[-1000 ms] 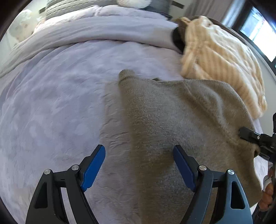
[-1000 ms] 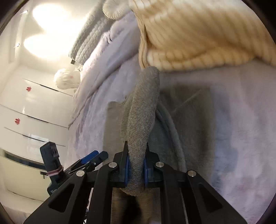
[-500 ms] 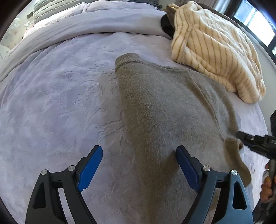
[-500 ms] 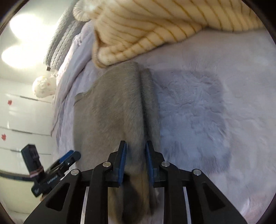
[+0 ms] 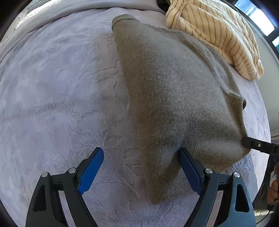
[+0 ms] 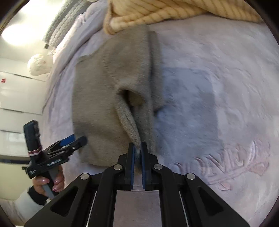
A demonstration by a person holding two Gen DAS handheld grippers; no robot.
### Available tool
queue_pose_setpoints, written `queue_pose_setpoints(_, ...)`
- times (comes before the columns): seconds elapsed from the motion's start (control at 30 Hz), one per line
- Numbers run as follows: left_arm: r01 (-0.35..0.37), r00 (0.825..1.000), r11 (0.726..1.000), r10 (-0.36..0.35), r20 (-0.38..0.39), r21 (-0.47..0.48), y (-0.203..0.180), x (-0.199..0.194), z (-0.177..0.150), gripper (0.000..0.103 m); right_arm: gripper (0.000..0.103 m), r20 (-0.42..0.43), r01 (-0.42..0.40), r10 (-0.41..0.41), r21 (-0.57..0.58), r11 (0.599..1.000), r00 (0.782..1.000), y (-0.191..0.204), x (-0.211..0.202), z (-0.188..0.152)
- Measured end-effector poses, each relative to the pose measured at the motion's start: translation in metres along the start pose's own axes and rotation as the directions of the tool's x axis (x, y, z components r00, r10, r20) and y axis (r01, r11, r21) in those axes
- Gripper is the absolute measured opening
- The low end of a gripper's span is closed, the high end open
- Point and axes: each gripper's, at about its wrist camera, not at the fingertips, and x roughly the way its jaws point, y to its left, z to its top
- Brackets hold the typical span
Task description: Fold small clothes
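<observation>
A grey fuzzy knit garment (image 5: pixel 170 90) lies spread on a lilac bedspread (image 5: pixel 52 87). My left gripper (image 5: pixel 141 167) is open, its blue pads straddling the garment's near edge, the right pad against the cloth. My right gripper (image 6: pixel 137 152) is shut on the garment's corner (image 6: pixel 132 129) and holds it slightly raised; its tip shows in the left wrist view (image 5: pixel 251 143). The garment also shows in the right wrist view (image 6: pixel 108 90), with a sleeve opening near the pinched edge. The left gripper appears there too (image 6: pixel 73 141).
A cream striped knit (image 5: pixel 218 33) lies bunched at the bed's far right, touching the grey garment's far edge; it also shows in the right wrist view (image 6: pixel 174 12). Grey pillows (image 6: pixel 59 35) lie at the head. White cupboards (image 6: pixel 15 90) stand beside the bed.
My right gripper has pulled the grey garment's corner toward the near bed edge, drawing it flatter. My left gripper has lowered and moved in onto the garment's near edge, still open.
</observation>
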Motion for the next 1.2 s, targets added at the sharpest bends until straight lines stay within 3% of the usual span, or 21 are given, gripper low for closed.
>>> queue_pose_setpoints(0.2,-0.008,1.000,1.000,0.008,-0.015,0.006,-0.004,0.004,0.000,0.088,0.008,-0.006,0.014,-0.014,0.072,0.997,1.000,-0.020,0.033,0.011)
queue_pose_setpoints(0.3,-0.006,1.000,1.000,0.006,-0.017,-0.004,-0.004,0.002,0.001,0.088,0.013,-0.006,0.023,-0.023,0.070,0.997,1.000,-0.021,0.026,0.006)
queue_pose_setpoints(0.5,-0.002,1.000,0.999,0.002,-0.009,-0.040,0.004,-0.006,0.005,0.088,0.014,0.000,0.037,-0.038,0.105,0.994,0.999,-0.033,0.009,-0.010)
queue_pose_setpoints(0.63,-0.026,0.999,0.999,0.027,0.027,-0.042,0.014,-0.021,0.007,0.088,0.014,0.082,0.068,-0.079,0.134,0.989,0.993,-0.039,-0.011,-0.016)
queue_pose_setpoints(0.67,-0.031,0.999,0.999,0.033,0.032,-0.043,0.016,-0.025,0.009,0.088,0.014,0.107,0.061,-0.078,0.151,0.987,0.991,-0.041,-0.016,-0.014)
queue_pose_setpoints(0.7,-0.037,0.999,0.998,0.039,0.035,-0.045,0.018,-0.027,0.010,0.088,0.020,0.126,0.052,-0.073,0.166,0.985,0.989,-0.044,-0.022,-0.013)
queue_pose_setpoints(0.77,-0.053,0.998,0.997,0.055,0.038,-0.048,0.024,-0.030,0.015,0.088,0.020,0.152,0.032,-0.062,0.196,0.980,0.986,-0.051,-0.031,-0.011)
queue_pose_setpoints(1.0,-0.067,0.996,0.996,0.070,0.049,-0.067,0.031,-0.033,0.021,0.088,0.022,0.145,0.000,-0.028,0.190,0.982,0.989,-0.053,-0.032,0.004)
queue_pose_setpoints(1.1,-0.085,0.992,0.995,0.090,0.085,-0.059,0.024,-0.034,0.025,0.089,0.049,0.145,0.002,-0.028,0.177,0.984,0.989,-0.045,-0.028,0.008)
queue_pose_setpoints(1.17,-0.091,0.991,0.994,0.097,0.097,-0.065,0.024,-0.035,0.027,0.103,0.052,0.152,0.006,-0.031,0.163,0.987,0.988,-0.041,-0.026,0.008)
queue_pose_setpoints(1.2,-0.086,0.989,0.994,0.094,0.111,-0.073,0.024,-0.036,0.028,0.103,0.052,0.152,0.005,-0.029,0.157,0.988,0.988,-0.039,-0.026,0.010)
